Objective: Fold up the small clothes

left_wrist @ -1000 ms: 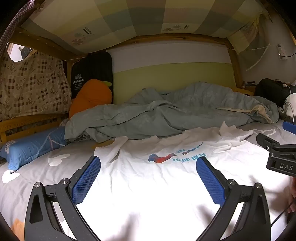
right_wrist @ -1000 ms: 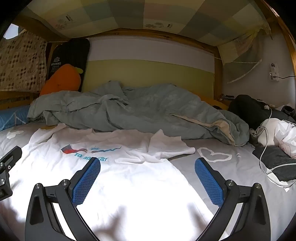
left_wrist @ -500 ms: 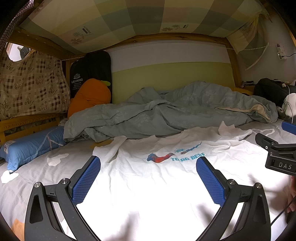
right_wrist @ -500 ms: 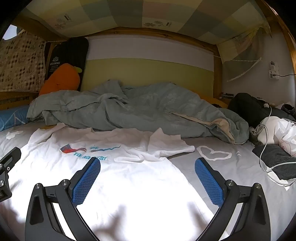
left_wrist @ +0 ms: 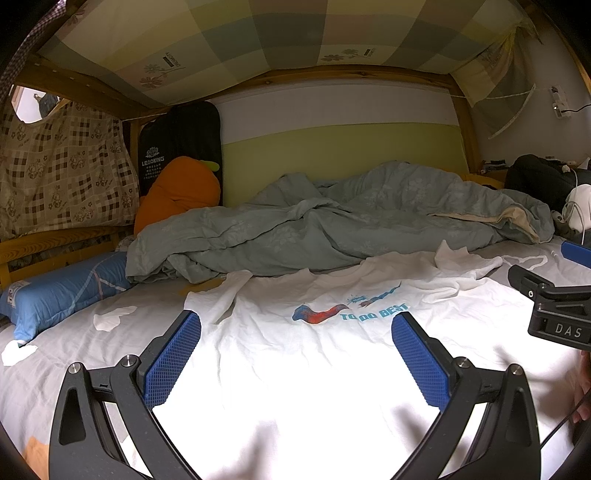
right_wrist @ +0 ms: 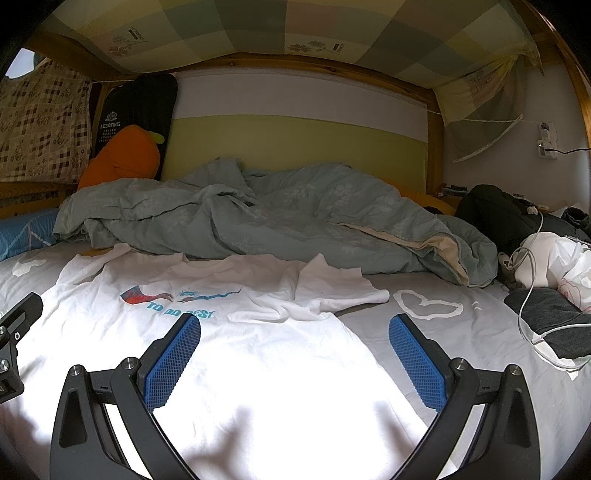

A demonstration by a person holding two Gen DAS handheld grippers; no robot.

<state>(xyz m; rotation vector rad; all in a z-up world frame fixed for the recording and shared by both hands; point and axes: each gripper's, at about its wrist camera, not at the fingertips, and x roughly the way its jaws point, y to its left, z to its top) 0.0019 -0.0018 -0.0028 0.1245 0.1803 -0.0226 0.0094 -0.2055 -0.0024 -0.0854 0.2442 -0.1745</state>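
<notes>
White T-shirt flat on bed; left gripper, right gripper both spread, empty; pinch hem corners evenly, fold smoothly

A wooden bunk frame arches across the upper frame under a checked cloth ceiling. The back wall is white above, green below. Strong light floods the lower centre.

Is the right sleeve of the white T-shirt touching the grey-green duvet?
Cannot tell. In the right wrist view the sleeve runs up to the duvet, whose edge hides the meeting line; no contact or gap shows plainly.
</notes>
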